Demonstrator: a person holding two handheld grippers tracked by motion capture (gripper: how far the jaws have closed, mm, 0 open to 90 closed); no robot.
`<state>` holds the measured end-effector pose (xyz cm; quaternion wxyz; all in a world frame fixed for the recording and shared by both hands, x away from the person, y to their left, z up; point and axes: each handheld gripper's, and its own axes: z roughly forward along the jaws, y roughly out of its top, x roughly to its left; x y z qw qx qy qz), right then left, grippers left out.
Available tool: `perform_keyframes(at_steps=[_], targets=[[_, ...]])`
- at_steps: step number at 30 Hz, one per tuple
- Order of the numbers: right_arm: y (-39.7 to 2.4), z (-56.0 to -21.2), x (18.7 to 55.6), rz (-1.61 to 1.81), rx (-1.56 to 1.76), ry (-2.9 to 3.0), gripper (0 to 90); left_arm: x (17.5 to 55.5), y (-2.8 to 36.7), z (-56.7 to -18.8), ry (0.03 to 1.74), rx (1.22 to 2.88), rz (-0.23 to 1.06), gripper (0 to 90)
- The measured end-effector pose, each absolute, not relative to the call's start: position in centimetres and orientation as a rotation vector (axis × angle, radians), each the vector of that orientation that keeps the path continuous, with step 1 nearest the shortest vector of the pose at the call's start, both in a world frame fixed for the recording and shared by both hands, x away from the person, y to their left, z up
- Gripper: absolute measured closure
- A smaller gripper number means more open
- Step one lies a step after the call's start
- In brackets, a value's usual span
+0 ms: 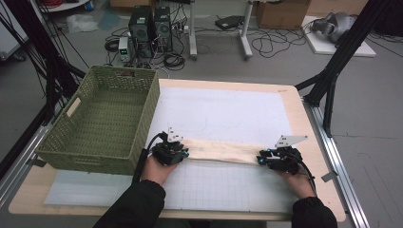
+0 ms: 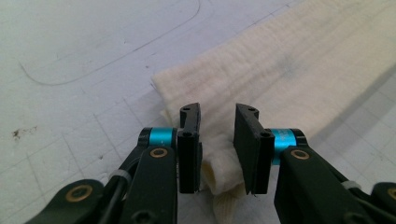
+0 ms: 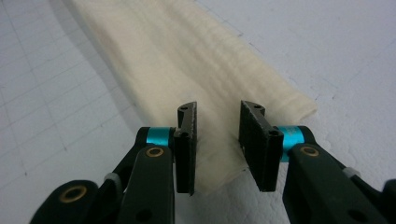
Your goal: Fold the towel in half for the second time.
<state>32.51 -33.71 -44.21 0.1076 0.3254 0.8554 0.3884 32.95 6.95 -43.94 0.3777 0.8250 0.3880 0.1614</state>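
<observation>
Currently the cream cloth lies folded into a long narrow strip across the white mat, one end between the jaws of each claw. Left claw: jaws part-way apart, a bunched corner of the cloth sits in the gap; pads do not visibly press it, so no grip yet by my reading. Right claw: same narrow gap, straddling the other end's corner, fabric loose between the jaws. Judgement: lengthwise folding looks done; a further fold end to end, or lifting the strip away, remains. Beyond the left claw and off to its outer side stands the green woven basket, just beside the cloth's end. Past both claws the mat and worktop are bare. Nothing blocks the strip; only the basket wall crowds the left claw
</observation>
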Motion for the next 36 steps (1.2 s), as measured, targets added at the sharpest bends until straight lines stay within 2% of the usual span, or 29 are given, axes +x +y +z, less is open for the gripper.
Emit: perform_keyframes(at_steps=[12, 14, 22, 33, 36], targets=[[-33.7, -44.3, 32.3, 1.157, 0.977, 2.507, 64.8, 32.9, 7.0, -43.9, 0.986, 2.111, 0.411, 70.1], [-33.6, -44.1, 32.3, 1.169, 0.974, 2.502, 60.9, 33.0, 7.1, -43.8, 0.988, 2.098, 0.393, 66.7], [-33.6, -42.7, 32.0, 1.244, 1.015, 2.419, 55.9, 32.9, 7.8, -43.2, 1.038, 2.022, 0.386, 52.1], [-33.9, -42.7, 32.2, 1.247, 1.081, 2.392, 52.4, 33.1, 8.1, -43.1, 1.078, 1.998, 0.379, 51.4], [-34.0, -42.9, 32.3, 1.237, 1.103, 2.386, 49.3, 33.1, 8.1, -43.1, 1.113, 1.980, 0.379, 48.4]])
